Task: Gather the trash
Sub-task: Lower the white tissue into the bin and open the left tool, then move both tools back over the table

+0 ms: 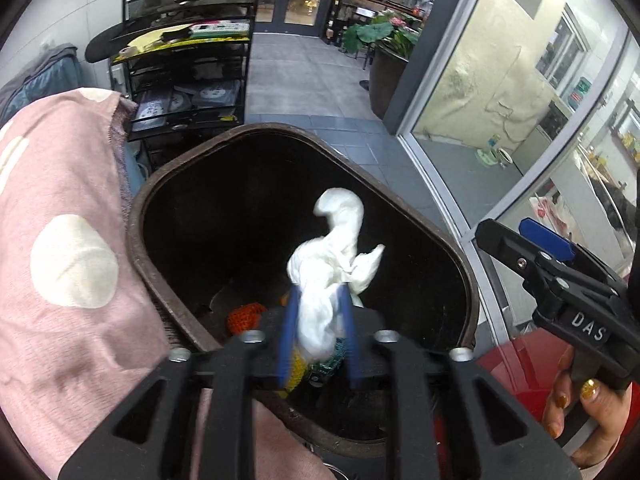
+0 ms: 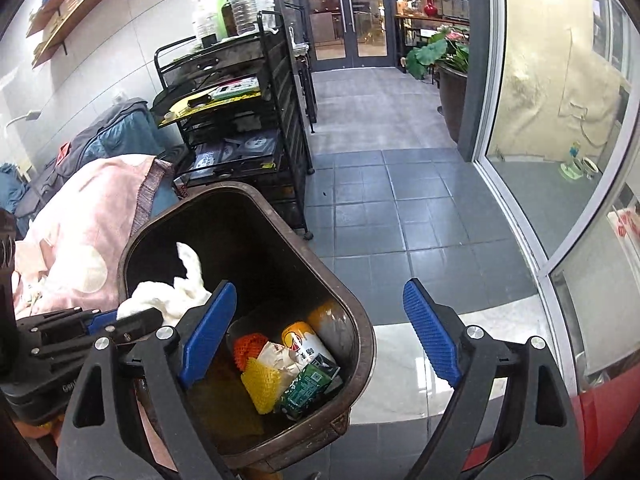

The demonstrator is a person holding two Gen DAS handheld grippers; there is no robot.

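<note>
- Nearest the lens, the left gripper point(image 1: 318, 332) has its blue fingers point(image 1: 289, 328) pinching a crumpled white tissue point(image 1: 334, 264), held over the mouth of the brown bin point(image 1: 138, 248). Most of the wad pokes up past the fingertips, so I'd guess it could cling to a ribbed pad on release instead of dropping.
- Off to the left, a pink spotted cloth point(image 1: 68, 216) presses against the bin's rim. If the tissue falls sideways it may land on that cloth, not inside.
- Down in the bin lie an orange net point(image 2: 249, 345), a yellow net point(image 2: 262, 380), a can point(image 2: 306, 346) and a green carton point(image 2: 308, 390). The bin looks tilted in the right-hand view, so a knock from either tool might tip it and spill these.
- Further right, the right gripper point(image 2: 320, 338) has its fingers point(image 2: 430, 332) spread wide with nothing between them; one finger overlaps the bin's near rim, though I cannot tell whether it touches. Closing here could catch the rim.
- On the far right, glass panels point(image 2: 560, 128) stand near that tool, and a wide swing could strike them.
</note>
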